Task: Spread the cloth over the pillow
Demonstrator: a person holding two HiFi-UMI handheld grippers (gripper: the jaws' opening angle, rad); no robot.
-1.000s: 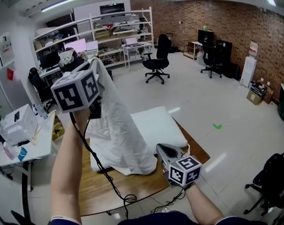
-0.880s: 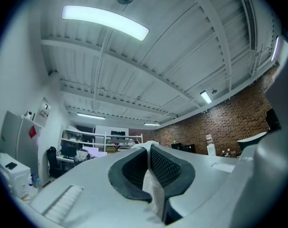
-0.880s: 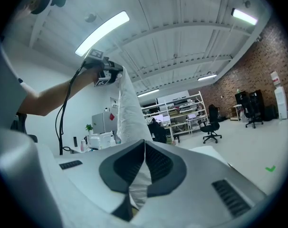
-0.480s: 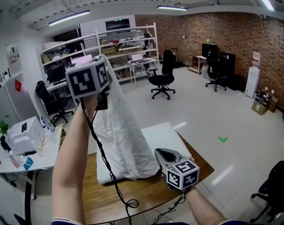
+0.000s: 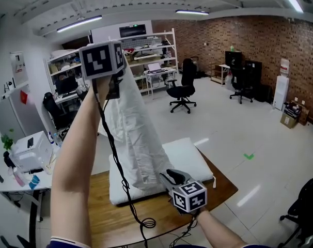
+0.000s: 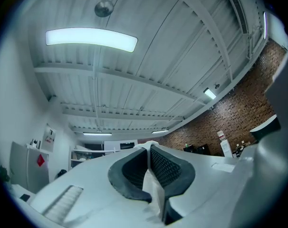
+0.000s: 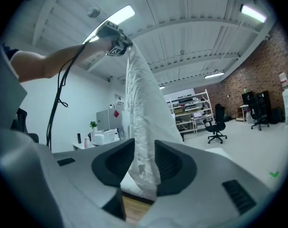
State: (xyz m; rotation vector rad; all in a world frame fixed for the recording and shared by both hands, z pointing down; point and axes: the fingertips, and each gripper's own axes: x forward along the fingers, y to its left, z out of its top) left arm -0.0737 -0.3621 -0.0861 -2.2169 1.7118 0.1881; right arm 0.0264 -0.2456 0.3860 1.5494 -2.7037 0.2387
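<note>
Left tongs (image 5: pixel 118 74): held high above the tabletop's (image 5: pixel 102 200) left half, jaws narrow and pinched on the cloth's top corner.
Cloth (image 5: pixel 138 138): white, hanging in one long bunched drape from the left tongs; its lower end rests on the near side of the pillow, about mid-tabletop.
Pillow (image 5: pixel 190 156): white, flat along the tabletop's far edge, reaching toward the far right corner; mostly uncovered.
Right tongs (image 5: pixel 168 174): low, by the cloth's lower end near the tabletop's near right edge. The jaws have just been opening and now stand partly apart, with the cloth hanging loose between them, not pressed.
Step in hand: seemingly lifting the cloth to open it out; spreading has not begun.
Next move: probably a fresh hold low on the cloth with the right tongs, at a free corner or edge, then drawing the two holds apart so the sheet flattens before it comes down over the pillow.
Containers: none on the tabletop.
</note>
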